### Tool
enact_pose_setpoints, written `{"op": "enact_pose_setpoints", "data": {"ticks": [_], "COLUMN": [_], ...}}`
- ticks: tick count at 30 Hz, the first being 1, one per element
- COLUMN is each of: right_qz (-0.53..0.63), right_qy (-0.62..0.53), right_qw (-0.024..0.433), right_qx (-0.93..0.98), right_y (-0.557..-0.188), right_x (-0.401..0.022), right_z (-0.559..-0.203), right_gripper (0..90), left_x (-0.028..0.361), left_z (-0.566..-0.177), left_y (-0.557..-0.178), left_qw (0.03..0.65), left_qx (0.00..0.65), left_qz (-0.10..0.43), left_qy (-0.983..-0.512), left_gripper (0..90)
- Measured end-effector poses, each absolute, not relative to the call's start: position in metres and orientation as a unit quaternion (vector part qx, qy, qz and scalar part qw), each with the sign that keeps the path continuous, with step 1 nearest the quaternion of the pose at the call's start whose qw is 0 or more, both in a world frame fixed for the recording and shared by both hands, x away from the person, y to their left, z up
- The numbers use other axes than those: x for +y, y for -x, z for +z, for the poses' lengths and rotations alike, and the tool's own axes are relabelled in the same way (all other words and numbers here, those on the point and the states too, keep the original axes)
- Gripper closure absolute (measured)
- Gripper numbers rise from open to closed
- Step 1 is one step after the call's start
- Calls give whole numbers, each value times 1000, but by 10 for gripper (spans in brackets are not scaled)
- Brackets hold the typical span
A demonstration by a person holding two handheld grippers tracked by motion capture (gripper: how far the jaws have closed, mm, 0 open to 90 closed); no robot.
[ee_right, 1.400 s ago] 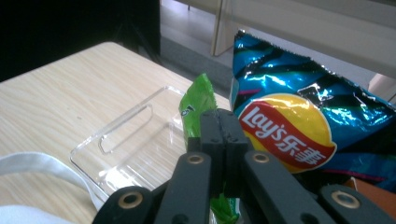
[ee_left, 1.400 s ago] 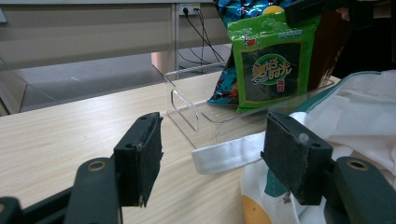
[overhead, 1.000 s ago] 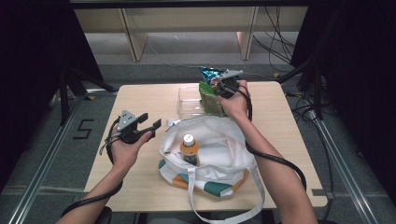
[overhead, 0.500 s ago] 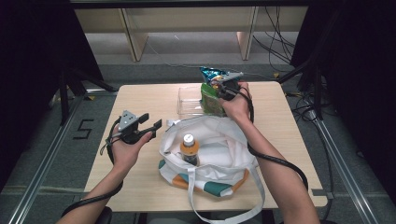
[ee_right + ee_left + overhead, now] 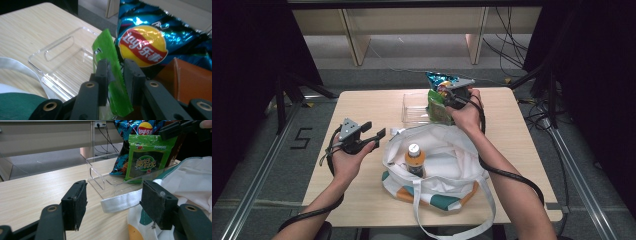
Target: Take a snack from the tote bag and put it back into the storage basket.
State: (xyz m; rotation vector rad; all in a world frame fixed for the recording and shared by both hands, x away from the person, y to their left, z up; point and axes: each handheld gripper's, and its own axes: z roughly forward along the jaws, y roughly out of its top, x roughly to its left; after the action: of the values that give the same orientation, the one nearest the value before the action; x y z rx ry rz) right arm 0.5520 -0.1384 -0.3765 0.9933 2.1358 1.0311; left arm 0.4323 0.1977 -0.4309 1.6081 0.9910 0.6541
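Since the earlier frame my right gripper [image 5: 451, 95] has just been opening its jaws; from above, the green packet [image 5: 437, 107] stands in the clear tray [image 5: 412, 107]. My left gripper [image 5: 113, 206] gapes empty. Right gripper view: packet [image 5: 112, 82] between loosened pads [image 5: 103, 75].

1. The table [image 5: 522, 150] looks like pale wood-grain laminate, smooth and matt.
2. The tray [image 5: 62, 62] is clear, glossy plastic.
3. The chip bag [image 5: 150, 32] is shiny, crinkly foil.
4. The green packet [image 5: 147, 157] is glossy plastic film.
5. The tote bag [image 5: 452, 155] is soft matt cloth.
6. The gripper pads [image 5: 80, 205] look like matt, rough black rubber.
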Motion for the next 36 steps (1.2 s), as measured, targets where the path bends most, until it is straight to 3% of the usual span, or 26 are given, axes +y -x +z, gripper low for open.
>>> {"op": "enact_pose_setpoints", "data": {"ticks": [8,14,20,28,36], "right_qz": [410,435,467,498,505], "right_qy": [-366,-393,-382,-384,-394], "right_qw": [293,261,261,265,241], "right_qx": [783,767,753,731,729], "right_y": [-547,-540,-530,-516,-500], "right_x": [-142,-147,-154,-168,-180], "right_z": [-366,-365,-357,-354,-360], "right_gripper": [685,595,535,501,488], "left_x": [198,199,198,198,198], "left_z": [-431,-430,-430,-430,-430], "left_y": [-432,-432,-432,-431,-431], "left_qw": [542,541,546,545,544], "left_qx": [415,416,413,415,414], "left_qz": [276,279,277,276,277], "left_qy": [-677,-676,-675,-674,-675], "left_gripper": [365,361,355,352,351]}}
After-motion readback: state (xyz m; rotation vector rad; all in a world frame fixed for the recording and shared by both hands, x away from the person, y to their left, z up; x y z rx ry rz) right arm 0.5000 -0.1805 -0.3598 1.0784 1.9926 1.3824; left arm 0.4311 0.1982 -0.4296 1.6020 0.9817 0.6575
